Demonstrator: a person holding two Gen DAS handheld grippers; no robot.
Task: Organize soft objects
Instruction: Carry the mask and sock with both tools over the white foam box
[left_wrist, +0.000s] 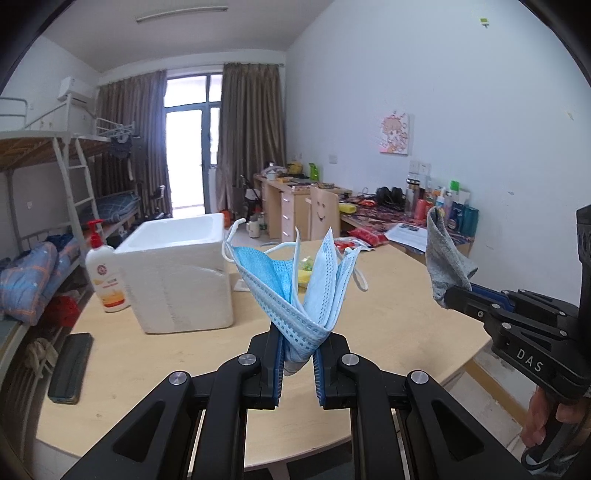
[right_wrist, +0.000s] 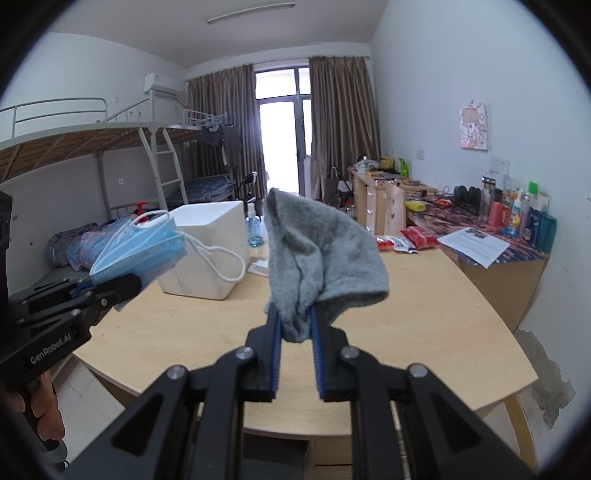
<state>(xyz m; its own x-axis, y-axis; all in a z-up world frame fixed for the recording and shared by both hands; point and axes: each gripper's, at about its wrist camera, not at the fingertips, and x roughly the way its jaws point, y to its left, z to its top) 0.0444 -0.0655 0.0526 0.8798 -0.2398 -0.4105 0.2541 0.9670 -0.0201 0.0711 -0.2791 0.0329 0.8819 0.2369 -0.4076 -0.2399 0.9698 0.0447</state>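
My left gripper (left_wrist: 297, 345) is shut on a bunch of blue face masks (left_wrist: 310, 288), which fan upward above the wooden table (left_wrist: 388, 332) with their white ear loops trailing. The same masks (right_wrist: 144, 247) show at the left of the right wrist view, pinched in the left gripper (right_wrist: 122, 286). My right gripper (right_wrist: 295, 321) is shut on a grey sock (right_wrist: 317, 254) that stands up and flops to the right. From the left wrist view the sock (left_wrist: 443, 258) hangs off the right gripper (left_wrist: 456, 295) at the right edge. A white foam box (left_wrist: 181, 273) sits open on the table's left part.
A lotion pump bottle (left_wrist: 103, 273) stands left of the foam box, and a dark phone (left_wrist: 70, 367) lies near the table's left edge. Red snack packets (right_wrist: 406, 238) and a paper sheet (right_wrist: 476, 245) lie at the far right. A cluttered desk lines the wall; bunk beds stand left.
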